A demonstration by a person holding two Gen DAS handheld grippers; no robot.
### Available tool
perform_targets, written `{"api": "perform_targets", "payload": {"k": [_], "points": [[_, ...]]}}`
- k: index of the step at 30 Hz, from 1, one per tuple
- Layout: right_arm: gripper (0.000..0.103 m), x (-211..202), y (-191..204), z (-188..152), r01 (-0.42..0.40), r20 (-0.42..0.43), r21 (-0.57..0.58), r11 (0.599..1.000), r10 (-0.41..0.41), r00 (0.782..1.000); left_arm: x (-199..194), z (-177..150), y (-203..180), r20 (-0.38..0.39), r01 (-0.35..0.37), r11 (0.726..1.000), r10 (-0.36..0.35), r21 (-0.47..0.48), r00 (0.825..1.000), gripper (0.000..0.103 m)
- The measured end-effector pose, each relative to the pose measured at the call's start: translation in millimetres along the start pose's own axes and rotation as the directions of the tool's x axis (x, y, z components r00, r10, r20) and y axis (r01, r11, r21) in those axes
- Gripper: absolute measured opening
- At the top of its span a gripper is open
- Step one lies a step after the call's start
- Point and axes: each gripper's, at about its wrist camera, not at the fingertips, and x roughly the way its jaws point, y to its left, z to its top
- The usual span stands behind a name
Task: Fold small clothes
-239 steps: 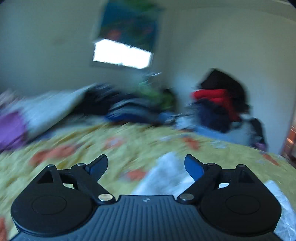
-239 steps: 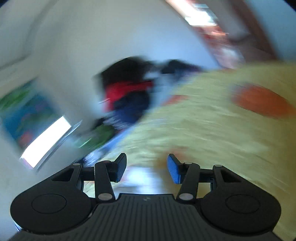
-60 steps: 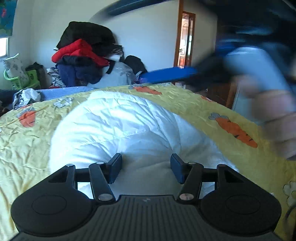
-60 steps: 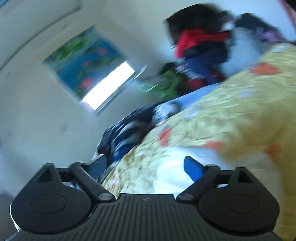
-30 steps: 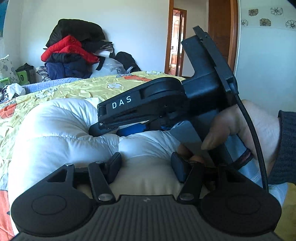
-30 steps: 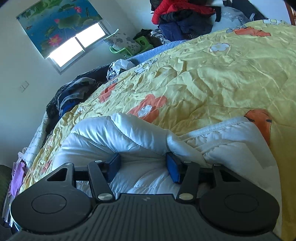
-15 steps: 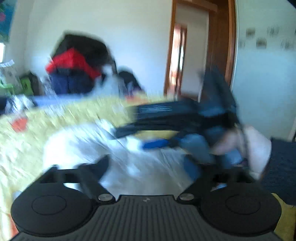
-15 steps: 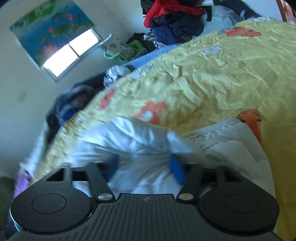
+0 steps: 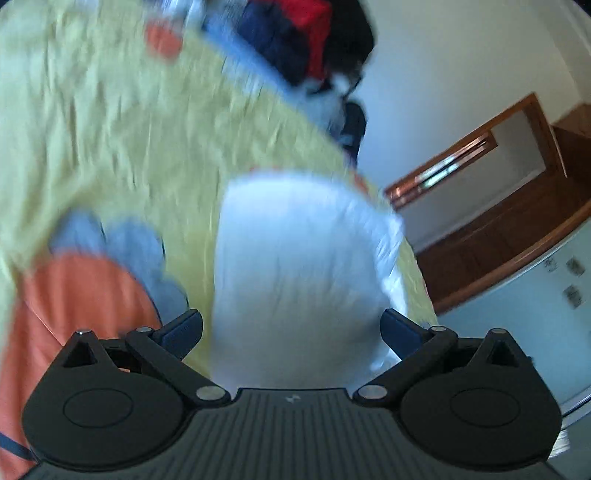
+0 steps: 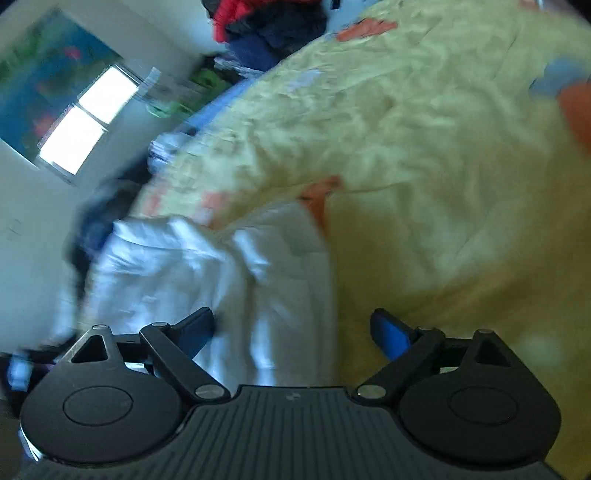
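Note:
A white puffy garment (image 9: 299, 266) lies folded on the yellow bedspread (image 9: 110, 122), blurred by motion. My left gripper (image 9: 291, 332) stands wide open just in front of it, the pads clear of the cloth. In the right wrist view the same white garment (image 10: 221, 273) lies at the lower left in a rumpled bundle. My right gripper (image 10: 295, 332) is open and its jaws are still opening; the garment's edge lies between the fingers, but the pads do not press on it.
The yellow bedspread (image 10: 424, 166) with orange carrot prints covers the bed. A heap of red, dark and blue clothes (image 9: 306, 33) sits at the far end. A wooden door frame (image 9: 498, 173) is at the right, a window (image 10: 85, 118) at the left.
Both grippers let go of the white garment and opened wide. Both drew back from it and rolled, the left more strongly. The other gripper and hand left the left wrist view.

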Motion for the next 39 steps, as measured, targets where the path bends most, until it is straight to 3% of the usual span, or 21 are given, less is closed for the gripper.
{"api": "perform_targets", "payload": {"k": [2,4,5,6,7,10,17,21,24,26,29,31,35,37,39], "points": [[0.092,11,-7,-1,-0.076,-0.037,0.058,0.995,0.078,0.996,12,-5,6,-0.050,0.028,0.999,-0.030,-0.034,0.998,0.101],[0.089,16,-4,-3,-0.100,-0.037,0.040,0.994,0.101,0.994,16,-11,-4,-0.042,0.002,1.000,-0.002,0.004,0.999,0.097],[0.081,20,-2,-4,-0.099,-0.047,0.039,0.994,0.101,0.994,17,-13,-8,-0.040,-0.016,1.000,0.016,0.015,0.999,0.091],[0.065,24,3,-7,-0.093,-0.066,0.026,0.995,0.094,0.993,19,-15,-13,-0.038,-0.033,0.999,0.034,0.024,0.999,0.087],[0.058,28,7,-7,-0.079,-0.087,-0.004,0.997,0.079,0.993,17,-15,-18,-0.034,-0.049,0.998,0.050,0.044,0.998,0.083],[0.048,29,23,-10,-0.054,-0.080,-0.075,0.996,0.048,0.996,10,-20,-37,-0.016,-0.112,0.982,0.116,0.155,0.993,0.078],[0.047,58,77,-28,-0.167,-0.114,-0.138,0.976,0.152,0.982,-46,1,-48,0.091,-0.199,0.942,0.181,0.271,0.979,0.075],[0.045,90,118,-38,-0.207,-0.144,-0.190,0.960,0.181,0.973,-78,10,-25,0.178,-0.310,0.899,0.266,0.309,0.947,0.076],[0.044,117,137,-44,-0.195,-0.191,-0.229,0.954,0.152,0.970,-92,3,4,0.175,-0.352,0.902,0.315,0.251,0.933,0.076],[0.044,131,140,-48,-0.144,-0.195,-0.250,0.957,0.096,0.976,-95,-2,19,0.184,-0.343,0.915,0.307,0.213,0.934,0.077],[0.047,137,139,-49,-0.126,-0.190,-0.246,0.961,0.080,0.979,-93,-8,26,0.206,-0.347,0.917,0.307,0.198,0.929,0.082],[0.065,136,133,-51,-0.092,-0.183,-0.223,0.971,0.051,0.982,-94,-10,25,0.220,-0.351,0.913,0.306,0.207,0.926,0.087],[0.077,118,138,-56,-0.018,-0.132,-0.244,0.970,-0.015,0.991,-100,-16,13,0.260,-0.363,0.906,0.305,0.216,0.916,0.087],[0.084,107,149,-60,0.072,-0.082,-0.303,0.950,-0.102,0.991,-99,-15,4,0.291,-0.380,0.896,0.310,0.228,0.905,0.086],[0.087,95,165,-61,0.172,-0.006,-0.389,0.905,-0.189,0.982,-107,-21,-10,0.340,-0.409,0.876,0.314,0.258,0.887,0.086]]}}
